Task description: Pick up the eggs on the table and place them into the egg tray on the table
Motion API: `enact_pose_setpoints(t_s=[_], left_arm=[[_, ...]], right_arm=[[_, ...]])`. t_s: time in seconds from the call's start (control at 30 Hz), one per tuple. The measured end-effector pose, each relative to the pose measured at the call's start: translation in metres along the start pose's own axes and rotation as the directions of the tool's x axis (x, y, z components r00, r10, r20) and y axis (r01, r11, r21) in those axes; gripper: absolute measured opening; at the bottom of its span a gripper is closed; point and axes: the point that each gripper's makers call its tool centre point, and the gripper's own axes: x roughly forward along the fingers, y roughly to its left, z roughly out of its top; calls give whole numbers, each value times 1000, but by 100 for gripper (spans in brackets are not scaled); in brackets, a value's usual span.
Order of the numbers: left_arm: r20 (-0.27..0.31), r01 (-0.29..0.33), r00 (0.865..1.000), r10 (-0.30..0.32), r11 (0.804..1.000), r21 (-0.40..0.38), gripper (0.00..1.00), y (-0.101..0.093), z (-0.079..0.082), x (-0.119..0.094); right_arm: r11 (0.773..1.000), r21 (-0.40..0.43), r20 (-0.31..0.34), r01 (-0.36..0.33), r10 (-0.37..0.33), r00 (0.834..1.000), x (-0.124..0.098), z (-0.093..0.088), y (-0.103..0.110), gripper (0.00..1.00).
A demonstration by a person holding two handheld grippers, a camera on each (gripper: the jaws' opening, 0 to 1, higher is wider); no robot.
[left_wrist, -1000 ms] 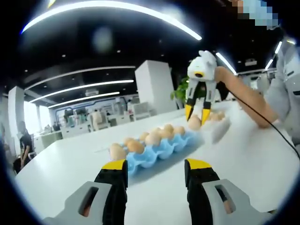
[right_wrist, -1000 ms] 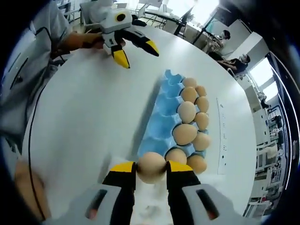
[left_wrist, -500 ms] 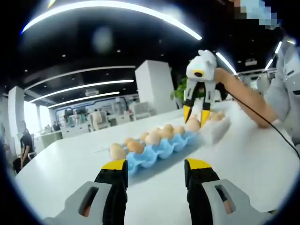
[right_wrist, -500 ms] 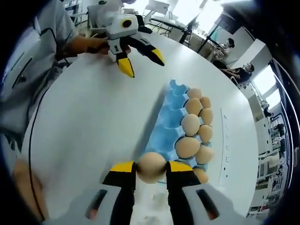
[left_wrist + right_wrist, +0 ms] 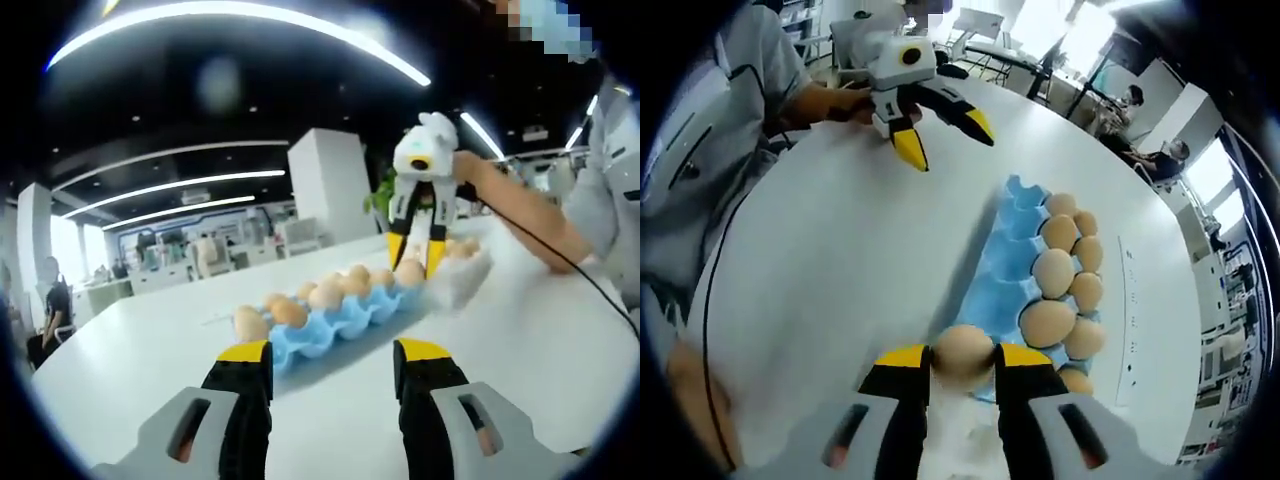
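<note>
R tool [image 5: 962,362], yellow-tipped w/ grey body, is clamped on one tan egg [image 5: 962,351], held just over the near end of the light-blue moulded egg tray [image 5: 1002,262]. In the left gripper view the same tool [image 5: 418,258] hangs nearly vertical at the far end of the tray [image 5: 340,318], egg [image 5: 409,271] betw. its tips.

Change vs a sec ago: in the right gripper view the tray sits further from the tool tips and more of its empty near-side cups show, though some of that is the camera moving. In the left gripper view the R tool sits a bit higher and further left, now over the tray's end rather than over the pale, blurred shape [image 5: 462,272] beside it, which looks like a second holder w/ more eggs, hard to tell. So egg is lifted and carried across; placing isn't done yet.

L tool [image 5: 332,368] is wide open, holding nothing, low over the white desk [image 5: 520,340], well short of the tray. In the right gripper view it [image 5: 940,135] shows across the desk [image 5: 830,260], also spread.

Tray's far row carries brown eggs [image 5: 1052,272]; the row nearer the person is mostly empty blue cups. Next, prob.: lower the egg into an empty end cup, then release.
</note>
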Motion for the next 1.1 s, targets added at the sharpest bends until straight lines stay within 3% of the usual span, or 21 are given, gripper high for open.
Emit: enact_pose_setpoints(t_s=[0.7,1.1], left_arm=[[-5,-2,1000,2,1000,3,48,0,-1,1],[-6,-2,1000,2,1000,5,48,0,-1,1]], right_arm=[[1000,22,20,-20,19,1000,14,-10,-8,27],[994,106,16,-9,8,1000,12,-10,-7,25]])
